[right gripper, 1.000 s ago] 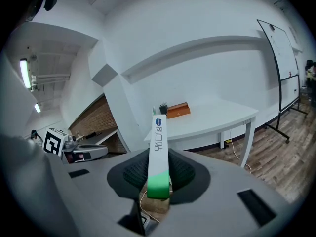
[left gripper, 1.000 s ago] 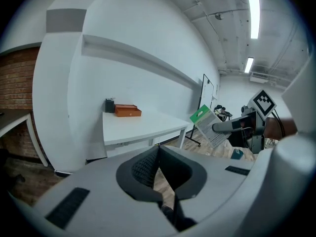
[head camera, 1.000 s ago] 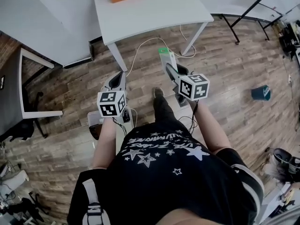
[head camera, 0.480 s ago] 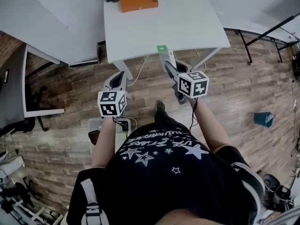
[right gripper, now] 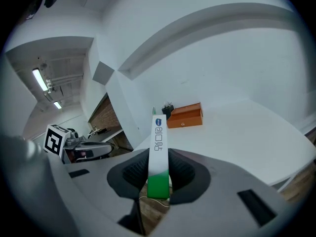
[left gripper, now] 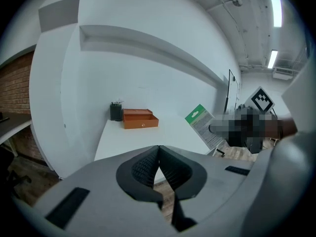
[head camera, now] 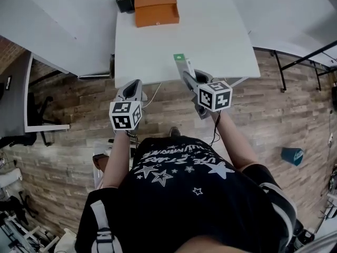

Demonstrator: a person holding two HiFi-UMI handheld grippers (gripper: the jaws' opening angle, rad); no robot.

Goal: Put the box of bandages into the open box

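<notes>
My right gripper (head camera: 185, 74) (right gripper: 159, 174) is shut on a slim white-and-green box of bandages (head camera: 180, 62) (right gripper: 158, 152), which sticks out edge-on past the jaws over the near edge of the white table (head camera: 210, 30). The same box (left gripper: 203, 123) shows in the left gripper view at the right. An open orange box (head camera: 156, 8) (left gripper: 139, 118) (right gripper: 185, 116) stands at the table's far side. My left gripper (head camera: 133, 87) (left gripper: 159, 166) hovers off the table's front edge, shut, with its pads meeting and nothing between them.
A small dark pot with a white flower (head camera: 125, 0) (left gripper: 116, 111) sits left of the orange box. Another white desk (head camera: 52, 20) adjoins at the left. A teal object (head camera: 292, 155) lies on the wooden floor at the right. Cables run under the table.
The view has advanced toward the white table: both grippers now sit at its front edge, and the bandage box reaches over the tabletop. Both grippers kept their states.
</notes>
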